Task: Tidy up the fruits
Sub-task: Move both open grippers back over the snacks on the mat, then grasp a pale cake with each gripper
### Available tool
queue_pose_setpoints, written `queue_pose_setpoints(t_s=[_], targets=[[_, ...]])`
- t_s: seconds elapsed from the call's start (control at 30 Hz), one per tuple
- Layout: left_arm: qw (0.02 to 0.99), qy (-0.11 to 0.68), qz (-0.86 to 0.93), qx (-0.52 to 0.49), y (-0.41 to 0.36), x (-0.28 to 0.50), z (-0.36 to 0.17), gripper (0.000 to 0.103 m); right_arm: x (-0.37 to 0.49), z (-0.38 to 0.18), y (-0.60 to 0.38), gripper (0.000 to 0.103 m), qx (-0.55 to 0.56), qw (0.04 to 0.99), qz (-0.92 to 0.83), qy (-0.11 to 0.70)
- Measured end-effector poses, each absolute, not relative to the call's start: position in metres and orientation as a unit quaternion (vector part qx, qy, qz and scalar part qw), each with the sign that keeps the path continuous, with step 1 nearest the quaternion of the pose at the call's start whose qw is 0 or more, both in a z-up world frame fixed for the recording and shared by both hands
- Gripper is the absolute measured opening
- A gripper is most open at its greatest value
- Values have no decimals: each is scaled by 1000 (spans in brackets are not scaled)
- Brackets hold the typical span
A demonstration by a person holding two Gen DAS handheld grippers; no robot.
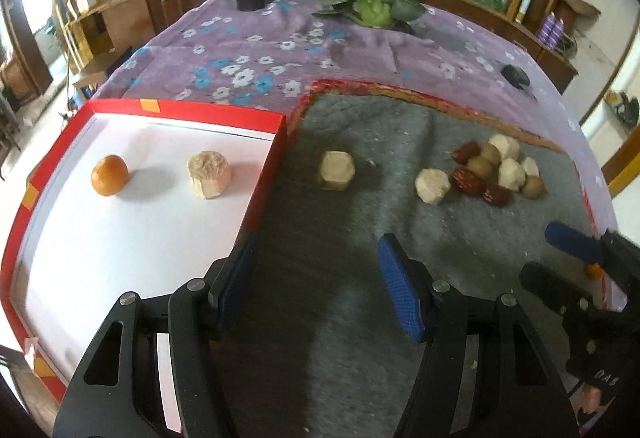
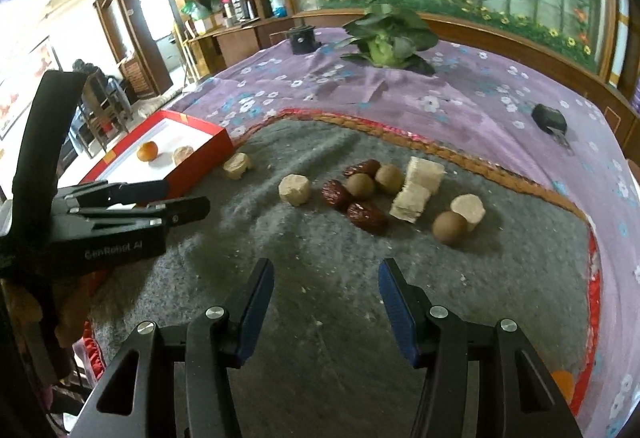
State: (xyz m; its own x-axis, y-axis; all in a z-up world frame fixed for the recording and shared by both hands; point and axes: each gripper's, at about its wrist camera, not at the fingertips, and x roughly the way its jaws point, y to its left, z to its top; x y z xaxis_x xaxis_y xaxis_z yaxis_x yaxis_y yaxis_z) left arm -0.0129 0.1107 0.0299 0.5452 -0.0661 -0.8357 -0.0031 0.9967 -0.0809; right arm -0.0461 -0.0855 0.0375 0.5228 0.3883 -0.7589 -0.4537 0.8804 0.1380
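Left wrist view: left tongs (image 1: 318, 288) spread wide, holding nothing, hovering over the grey mat (image 1: 360, 318) right at the red box (image 1: 276, 150) wall. Inside the box, on its white floor, an orange (image 1: 109, 175) and a pale chunk (image 1: 209, 174), well apart. Straight ahead between the fingers, just outside the box wall, a lone pale piece (image 1: 337, 171), blocky with no clear long axis. Farther right, a second pale piece (image 1: 432, 186) and then the cluster of fruits (image 1: 496, 170), red dates and brown round ones touching. Right tongs (image 1: 560, 258) at the far right edge, also parted.

Right wrist view: right tongs (image 2: 326, 294) wide and empty, low over the mat, cluster (image 2: 384, 190) directly ahead. Nearest date (image 2: 367, 217) lying slantwise, long axis running left-back to right-front. Lone piece (image 2: 237, 166) beside the box (image 2: 200, 158), far left; left tongs (image 2: 188, 198) nearer to it, so probably the left's pick.
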Motion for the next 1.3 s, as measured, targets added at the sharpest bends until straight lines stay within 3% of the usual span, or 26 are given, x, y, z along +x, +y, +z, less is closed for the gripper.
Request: queue_pose_setpoints(t_s=[0.53, 0.57, 0.6, 0.63, 0.83, 1.2, 1.3], targets=[[882, 470, -42, 12, 87, 31, 25, 61, -34, 28, -92, 53, -20, 864, 239, 442], [881, 471, -43, 16, 86, 34, 23, 55, -33, 28, -92, 53, -18, 864, 239, 442], [878, 476, -47, 14, 86, 36, 21, 31, -31, 27, -92, 53, -15, 864, 241, 442], [871, 490, -49, 9, 88, 40, 16, 23, -29, 26, -92, 53, -10, 863, 244, 443], [875, 482, -44, -3, 97, 34, 20, 22, -17, 24, -78, 53, 23, 850, 280, 446], [885, 464, -25, -12, 106, 17, 40, 23, 17, 12, -31, 53, -18, 850, 270, 452], [886, 463, -23, -7, 107, 13, 42, 23, 28, 11, -25, 43, -35, 855, 259, 447]])
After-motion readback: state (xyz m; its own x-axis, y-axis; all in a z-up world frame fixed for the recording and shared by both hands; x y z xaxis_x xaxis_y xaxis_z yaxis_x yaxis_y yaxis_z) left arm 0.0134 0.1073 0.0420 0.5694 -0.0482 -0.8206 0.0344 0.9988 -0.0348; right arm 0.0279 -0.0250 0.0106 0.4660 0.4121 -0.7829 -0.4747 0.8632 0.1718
